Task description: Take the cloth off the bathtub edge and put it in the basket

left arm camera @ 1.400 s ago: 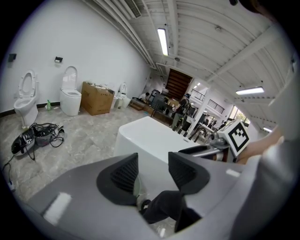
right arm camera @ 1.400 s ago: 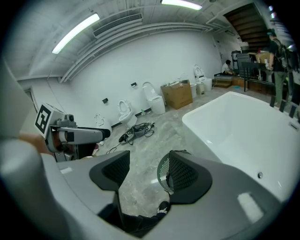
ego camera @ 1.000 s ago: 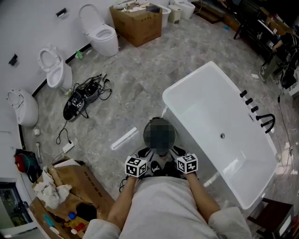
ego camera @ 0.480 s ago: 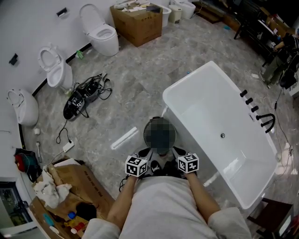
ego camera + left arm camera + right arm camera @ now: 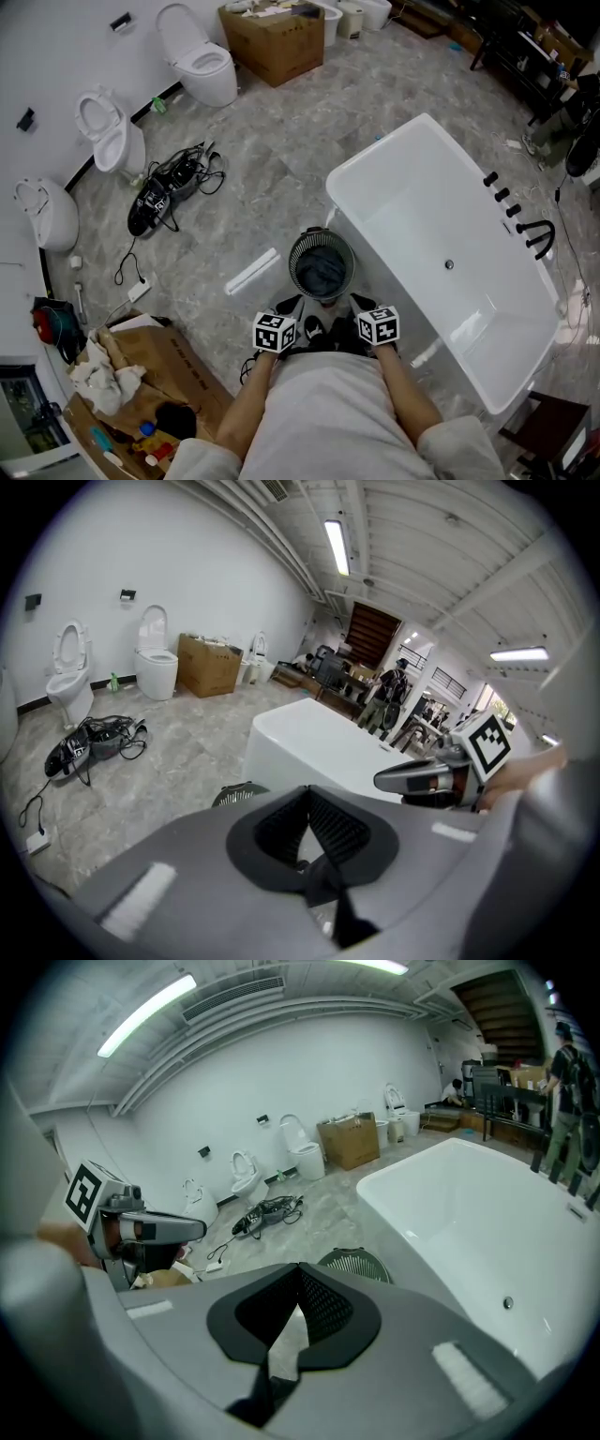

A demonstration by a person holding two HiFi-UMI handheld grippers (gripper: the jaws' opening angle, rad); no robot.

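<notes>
A dark grey cloth [image 5: 322, 273] lies bunched inside the round wire basket [image 5: 298, 251], which stands on the floor against the white bathtub [image 5: 469, 309]. The tub's edge carries no cloth. My left gripper [image 5: 292, 305] and right gripper [image 5: 360, 302] hover side by side just short of the basket's near rim, both shut and holding nothing. In the left gripper view the left gripper [image 5: 307, 803] has its jaws together, with the basket [image 5: 239, 795] just beyond. The right gripper [image 5: 298, 1277] looks the same, with the basket [image 5: 356, 1264] and the bathtub [image 5: 487, 1213] ahead.
Toilets [image 5: 199, 64] stand along the white wall, next to a cardboard box [image 5: 277, 42]. A tangle of black cables [image 5: 164, 192] lies on the stone floor. An open box of rags and bottles [image 5: 122, 384] sits at lower left. Black taps [image 5: 525, 234] line the tub's far rim.
The head view has shifted a little, so the tub and basket sit slightly differently in it. Both grippers stay close together in front of the basket.
</notes>
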